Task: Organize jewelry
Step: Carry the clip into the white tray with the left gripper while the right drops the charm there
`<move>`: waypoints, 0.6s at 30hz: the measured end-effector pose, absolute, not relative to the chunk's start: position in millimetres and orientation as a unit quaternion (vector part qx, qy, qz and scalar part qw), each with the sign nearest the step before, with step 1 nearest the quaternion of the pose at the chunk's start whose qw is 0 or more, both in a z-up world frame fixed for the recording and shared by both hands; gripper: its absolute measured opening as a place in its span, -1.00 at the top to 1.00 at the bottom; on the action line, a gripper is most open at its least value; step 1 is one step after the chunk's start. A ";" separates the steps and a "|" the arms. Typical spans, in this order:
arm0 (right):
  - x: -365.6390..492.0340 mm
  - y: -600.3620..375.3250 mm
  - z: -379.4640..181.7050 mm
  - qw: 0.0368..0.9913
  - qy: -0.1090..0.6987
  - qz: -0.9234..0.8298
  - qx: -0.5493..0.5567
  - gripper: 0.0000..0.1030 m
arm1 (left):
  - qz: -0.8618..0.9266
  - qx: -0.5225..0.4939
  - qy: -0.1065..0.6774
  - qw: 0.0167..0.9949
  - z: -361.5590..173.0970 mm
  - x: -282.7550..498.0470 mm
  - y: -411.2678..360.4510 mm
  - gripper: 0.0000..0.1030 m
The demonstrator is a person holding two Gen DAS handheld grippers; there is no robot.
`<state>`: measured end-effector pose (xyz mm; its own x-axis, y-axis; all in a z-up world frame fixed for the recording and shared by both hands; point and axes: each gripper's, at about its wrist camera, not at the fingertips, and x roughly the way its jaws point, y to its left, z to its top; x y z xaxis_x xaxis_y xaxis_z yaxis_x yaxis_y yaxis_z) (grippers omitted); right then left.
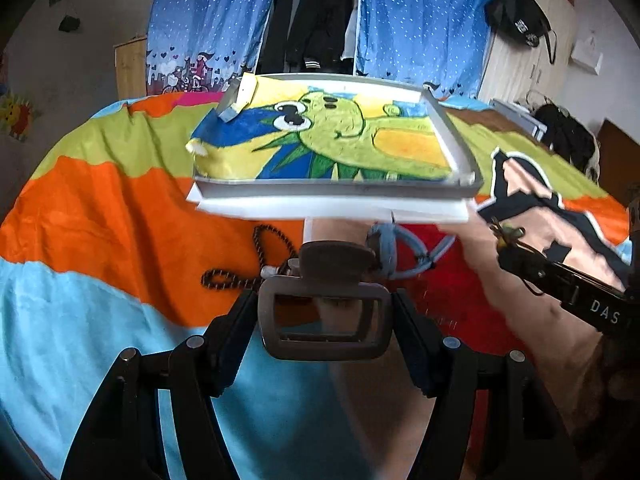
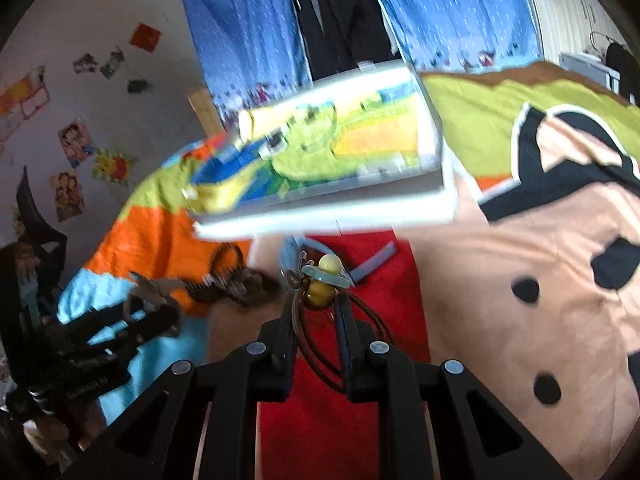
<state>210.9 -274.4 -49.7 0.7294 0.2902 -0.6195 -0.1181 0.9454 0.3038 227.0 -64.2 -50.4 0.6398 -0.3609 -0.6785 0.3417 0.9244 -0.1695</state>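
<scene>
Two hand-held grippers carry hair accessories above a brightly patterned bed.

The left hand-held gripper (image 1: 325, 320) pinches a grey-brown hair claw clip (image 1: 325, 312) between its pads, jaws held partly apart by the clip's width. The right hand-held gripper (image 2: 318, 312) is pressed nearly together on a brown cord hair tie (image 2: 320, 280) with yellow beads and a pale green disc. Straight ahead of both, a shallow white tray (image 1: 336, 192) lined with a cartoon dinosaur cloth sits on the bedspread (image 1: 100, 216). Between the grippers and the tray lie a black-and-gold cord (image 1: 240, 264) and a blue headband (image 1: 404, 252).
</scene>
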 end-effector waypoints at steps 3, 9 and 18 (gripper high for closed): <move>236.2 -265.9 -30.9 0.936 0.309 0.132 0.109 0.68 | -0.189 -0.028 0.362 0.912 -29.9 252.8 -66.5 -0.20; 311.0 -249.3 -24.6 0.944 0.270 0.163 0.095 0.68 | -0.170 -0.041 0.331 0.927 -9.5 316.9 -60.2 -0.20; 382.8 -228.4 -69.7 0.924 0.322 0.185 0.089 0.68 | -0.114 -0.072 0.407 0.903 -59.1 403.7 -29.5 -0.20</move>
<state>382.8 -228.4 -69.7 0.7243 0.3994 -0.5620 -0.2850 0.9157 0.2833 403.7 -29.5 -59.1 0.6417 -0.2653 -0.7196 0.1481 0.9635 -0.2231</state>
